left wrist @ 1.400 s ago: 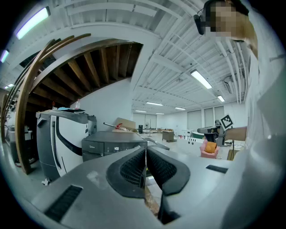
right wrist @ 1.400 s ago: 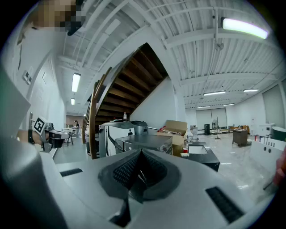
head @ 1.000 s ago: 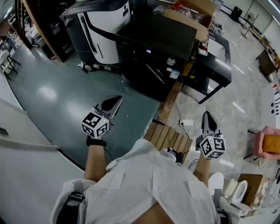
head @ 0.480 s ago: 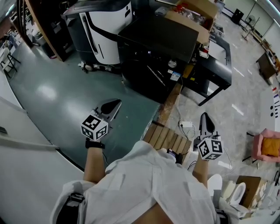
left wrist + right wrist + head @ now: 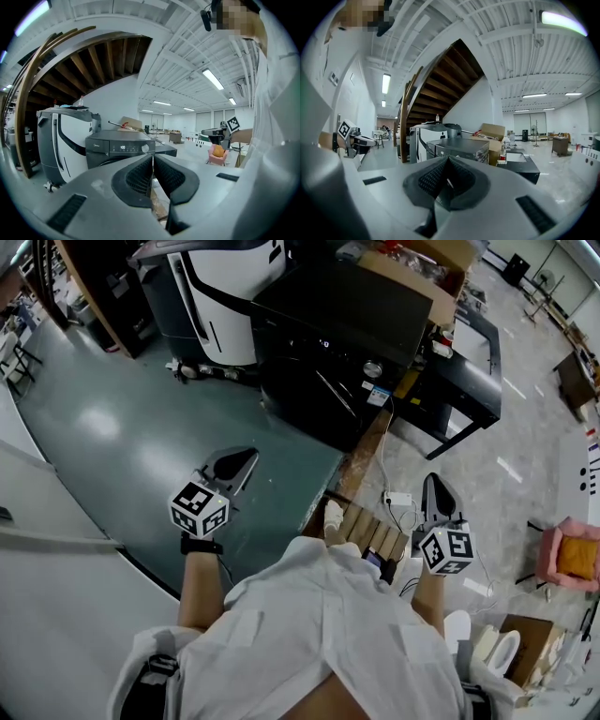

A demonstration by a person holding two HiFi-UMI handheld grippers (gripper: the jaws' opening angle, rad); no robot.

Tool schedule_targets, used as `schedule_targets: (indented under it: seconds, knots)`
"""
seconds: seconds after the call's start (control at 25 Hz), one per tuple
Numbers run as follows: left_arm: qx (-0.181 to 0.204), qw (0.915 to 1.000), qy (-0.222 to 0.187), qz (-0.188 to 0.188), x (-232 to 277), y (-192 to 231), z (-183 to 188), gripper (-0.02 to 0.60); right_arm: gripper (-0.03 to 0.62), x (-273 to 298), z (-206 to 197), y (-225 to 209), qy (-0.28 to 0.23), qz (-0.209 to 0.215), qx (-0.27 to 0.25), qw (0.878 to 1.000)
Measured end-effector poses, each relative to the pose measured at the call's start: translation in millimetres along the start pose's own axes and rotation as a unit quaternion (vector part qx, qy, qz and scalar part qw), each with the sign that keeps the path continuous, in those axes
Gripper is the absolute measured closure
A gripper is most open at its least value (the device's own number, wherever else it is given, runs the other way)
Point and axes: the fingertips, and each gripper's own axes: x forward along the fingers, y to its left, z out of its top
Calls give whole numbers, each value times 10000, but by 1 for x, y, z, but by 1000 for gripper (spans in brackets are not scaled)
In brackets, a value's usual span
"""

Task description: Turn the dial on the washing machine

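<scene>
Footfall is the main change: a pale shoe [image 5: 333, 515] now shows on the wooden pallet [image 5: 373, 536] on the person's side of the washing machine [image 5: 337, 343], where none showed a second ago. The right gripper [image 5: 432, 486] has also edged a little toward the machine, while the left gripper [image 5: 242, 458] has hardly shifted. The machine itself sits almost where it did in the head view.

I read this as a step toward the machine just beginning, with the turning itself not yet started. The dial [image 5: 372, 368] is on the front panel, toward the panel's right end. In the left gripper view it shows as a small pale knob [image 5: 145, 148] just above the fingers, still well apart from them.

Both pairs of fingers are pressed together with nothing between them. The left gripper view shows only a thin seam, and the right gripper view shows the ribbed pads meeting. Whichever gripper takes the dial will likely need to spread its fingers before it arrives. The left one points more squarely at the panel, so it seems the better placed.
</scene>
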Motion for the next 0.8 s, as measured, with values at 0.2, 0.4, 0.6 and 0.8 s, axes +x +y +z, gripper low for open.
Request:
schedule_targets:
  seconds: [0.2, 0.4, 0.6, 0.8]
  knots:
    - [-27, 9997, -82, 209, 18, 19, 7, 565, 592, 48, 3, -4, 53, 331, -165, 9993]
    - [-84, 9993, -129, 348, 48, 39, 17, 565, 591, 100, 7, -18, 92, 635, -272, 9976]
    - [-141, 9988, -56, 455, 82, 65, 25, 565, 579, 157, 10, -34, 231, 852, -384, 9954]
    - [-308, 9978, -207, 546, 123, 93, 37, 565, 556, 214, 1, -45, 500, 1158, -616, 9901]
